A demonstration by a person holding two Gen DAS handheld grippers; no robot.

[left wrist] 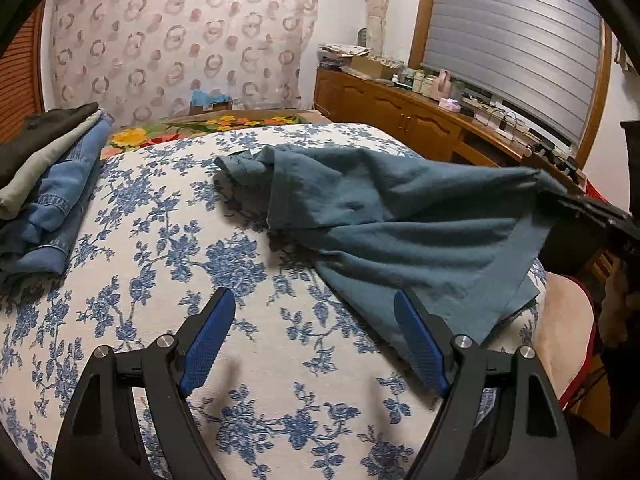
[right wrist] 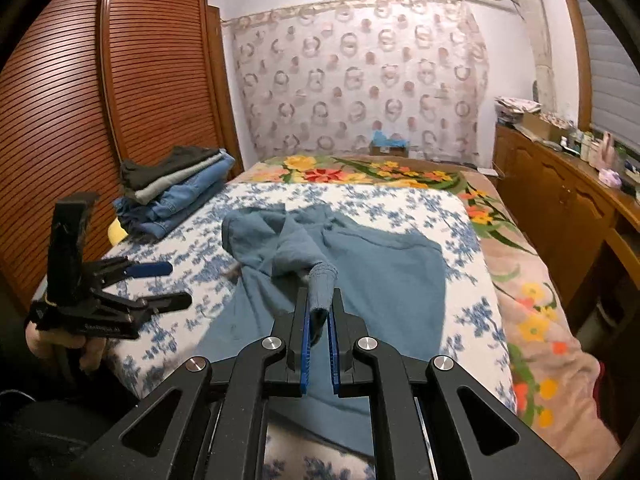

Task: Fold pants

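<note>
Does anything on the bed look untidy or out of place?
Yes. The teal pants lie crumpled and twisted on the floral sheet, one cuff lifted by the right gripper. The stack of folded clothes looks neat.

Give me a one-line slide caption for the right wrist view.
Right gripper clamps a ribbed cuff of the teal pants above the floral bedspread, left gripper open alongside.

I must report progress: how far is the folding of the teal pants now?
Done: a stack of folded clothes sits on the bed. In hand: the right claw pinches a cuff of the teal pants; the left claw is open, empty. Left: the pants lie crumpled, unfolded.
</note>
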